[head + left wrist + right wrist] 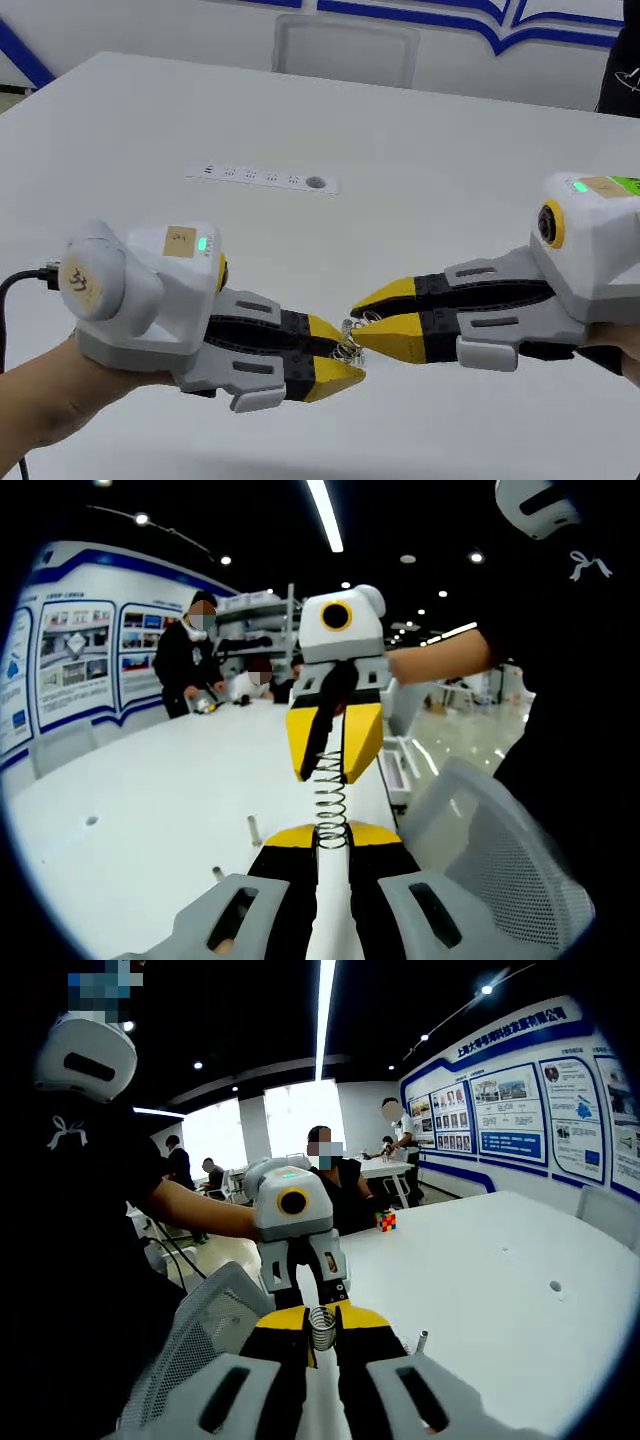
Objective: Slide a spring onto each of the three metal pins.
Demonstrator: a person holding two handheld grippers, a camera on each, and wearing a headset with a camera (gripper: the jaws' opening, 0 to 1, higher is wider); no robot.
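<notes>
The spring (330, 798) spans tip to tip, its long axis in line with both jaw pairs. The left gripper (348, 360) pinches one end, the right gripper (354, 322) the other. A pin (421, 1341) stands upright just beside the right gripper's jaws.

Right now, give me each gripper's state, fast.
Left gripper: closed on one end of the spring.
Right gripper: closed on the spring's other end.

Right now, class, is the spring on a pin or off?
Off. The spring spans the air between the left gripper and the right gripper, above the table; a pin stands bare.
</notes>
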